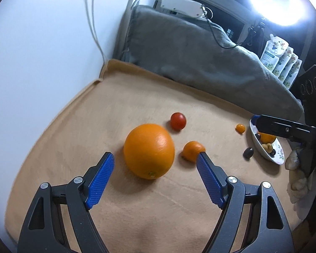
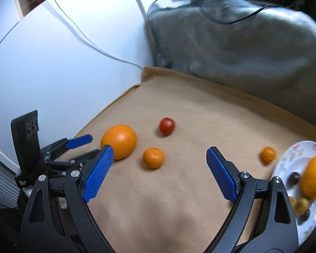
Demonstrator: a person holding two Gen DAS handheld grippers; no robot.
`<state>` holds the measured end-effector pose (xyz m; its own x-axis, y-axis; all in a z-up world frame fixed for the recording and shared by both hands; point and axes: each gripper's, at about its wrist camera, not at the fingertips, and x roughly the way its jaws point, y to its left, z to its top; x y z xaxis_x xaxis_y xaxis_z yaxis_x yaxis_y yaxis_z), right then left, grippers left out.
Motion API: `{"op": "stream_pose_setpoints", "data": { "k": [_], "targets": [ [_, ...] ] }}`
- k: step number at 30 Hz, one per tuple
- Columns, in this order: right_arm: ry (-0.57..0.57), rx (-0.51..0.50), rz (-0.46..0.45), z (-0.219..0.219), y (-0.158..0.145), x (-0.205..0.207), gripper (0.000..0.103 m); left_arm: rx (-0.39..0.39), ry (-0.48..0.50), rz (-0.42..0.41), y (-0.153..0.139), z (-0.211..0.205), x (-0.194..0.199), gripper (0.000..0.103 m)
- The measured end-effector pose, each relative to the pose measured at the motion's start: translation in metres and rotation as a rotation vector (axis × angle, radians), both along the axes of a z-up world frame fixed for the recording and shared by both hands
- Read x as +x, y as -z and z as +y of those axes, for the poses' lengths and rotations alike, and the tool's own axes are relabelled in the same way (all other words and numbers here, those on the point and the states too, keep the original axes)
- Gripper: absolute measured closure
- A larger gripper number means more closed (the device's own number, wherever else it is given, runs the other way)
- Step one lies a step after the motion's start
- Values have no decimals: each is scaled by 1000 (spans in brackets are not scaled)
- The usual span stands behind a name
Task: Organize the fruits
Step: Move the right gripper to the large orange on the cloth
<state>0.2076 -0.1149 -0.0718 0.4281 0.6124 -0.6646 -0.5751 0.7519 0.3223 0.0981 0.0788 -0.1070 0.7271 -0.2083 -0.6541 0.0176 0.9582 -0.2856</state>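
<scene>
The big orange (image 1: 149,150) sits on the tan cloth (image 1: 120,97), just ahead of the left gripper (image 1: 155,158). That gripper's blue fingers (image 1: 101,179) are wide apart with nothing between them; the orange lies just past the tips. A small mandarin (image 1: 192,150) lies close on the orange's right, and a red tomato (image 1: 178,120) sits a little behind it. A tiny orange fruit (image 1: 240,128) rests near the white plate (image 1: 271,158) at the cloth's right edge. One dark fruit (image 1: 248,152) lies just beside the plate.

The right gripper (image 2: 160,154) has its fingers (image 2: 98,175) wide apart too, holding nothing, above bare cloth in front of the mandarin (image 2: 153,157). The plate (image 2: 292,158) holds another orange (image 2: 315,176). The white wall (image 1: 42,48) runs along the cloth's left edge, and a grey cushion (image 1: 189,57) blocks the far edge.
</scene>
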Motion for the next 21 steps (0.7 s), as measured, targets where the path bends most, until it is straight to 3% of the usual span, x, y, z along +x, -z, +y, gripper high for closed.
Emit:
{"op": "stream_pose_setpoints", "data": {
  "k": [7,11,21],
  "targets": [
    [-61,37,84,36,14,15,11,-59,8,44,15,10,6,28],
    [-99,46,134,54,24,24,21,-91,19,65,20,14,10,28],
    [-150,91,239,82,48,37,30,-109,28,94,27,12,15,34]
  ]
}}
